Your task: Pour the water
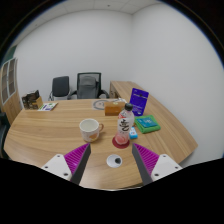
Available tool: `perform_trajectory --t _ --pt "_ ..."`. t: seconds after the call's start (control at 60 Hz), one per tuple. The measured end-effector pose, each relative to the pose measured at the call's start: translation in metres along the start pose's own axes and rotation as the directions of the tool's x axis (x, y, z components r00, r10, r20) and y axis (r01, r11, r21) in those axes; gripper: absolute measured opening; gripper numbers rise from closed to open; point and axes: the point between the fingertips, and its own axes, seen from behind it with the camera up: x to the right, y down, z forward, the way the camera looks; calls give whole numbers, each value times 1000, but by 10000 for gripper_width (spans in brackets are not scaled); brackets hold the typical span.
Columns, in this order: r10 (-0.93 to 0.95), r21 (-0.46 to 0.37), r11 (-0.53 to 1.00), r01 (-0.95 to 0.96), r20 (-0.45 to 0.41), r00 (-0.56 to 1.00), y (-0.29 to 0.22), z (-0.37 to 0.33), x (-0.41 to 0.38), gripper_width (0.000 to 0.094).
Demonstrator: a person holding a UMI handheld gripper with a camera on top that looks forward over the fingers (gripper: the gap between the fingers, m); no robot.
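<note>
- Jaws wide apart, nothing between them; gripper (111,165) hangs over the near part of the wooden table (45,130), purple pads (76,158) facing inward.
- Water bottle (124,124), clear with a pale cap, stands upright just ahead of the fingers, slightly toward the right one, not touching either.
- Small dark round coaster (120,141) sits at the bottle's base; another dark disc (114,160) lies on the table between the fingertips.
- White mug (90,128) stands left of the bottle, handle toward the bottle, small gap between them.
- Green-blue box (148,124) lies right of the bottle, near the table edge.
- Beyond the bottle: a glass of amber liquid (115,107), a flat round plate (102,103), a purple box (138,96) standing upright.
- Far left of the table: papers (47,105) and some dark items, too small to identify.
- Two black office chairs (88,85) against the white back wall.
</note>
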Motion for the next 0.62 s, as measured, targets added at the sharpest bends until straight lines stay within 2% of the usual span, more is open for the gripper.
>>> perform_trajectory --t 0.267,0.617 --pt "11 3 1000 -11 -12 1000 5 -84 -37 859" --pt "-21 -2 1000 21 -6 1000 14 -111 -46 857"
